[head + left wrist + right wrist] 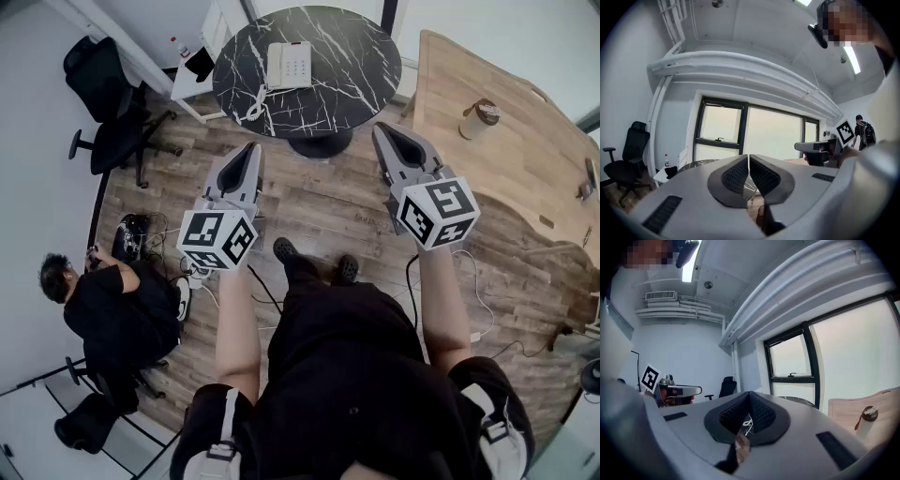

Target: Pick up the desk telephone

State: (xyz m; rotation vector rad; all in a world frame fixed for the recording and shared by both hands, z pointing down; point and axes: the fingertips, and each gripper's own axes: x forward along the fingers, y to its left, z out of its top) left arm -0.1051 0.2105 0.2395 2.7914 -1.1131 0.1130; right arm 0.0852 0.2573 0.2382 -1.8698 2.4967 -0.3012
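A white desk telephone (289,65) with a coiled cord sits on a round black marble table (356,66) at the top of the head view. My left gripper (250,149) is held in the air well short of the table, its jaws shut and empty. My right gripper (380,130) is level with it, to the right, also shut on nothing. In the left gripper view the shut jaws (748,159) point roughly level at the windows, with the table's rim (696,163) just showing. The right gripper view shows its shut jaws (749,395) and a sliver of the table (797,401).
A light wooden desk (506,159) with a capped cup (477,117) stands at the right. A black office chair (108,103) and a small white side table (192,80) stand at the left. A person in black (117,305) crouches at the lower left. Cables lie on the wooden floor (319,202).
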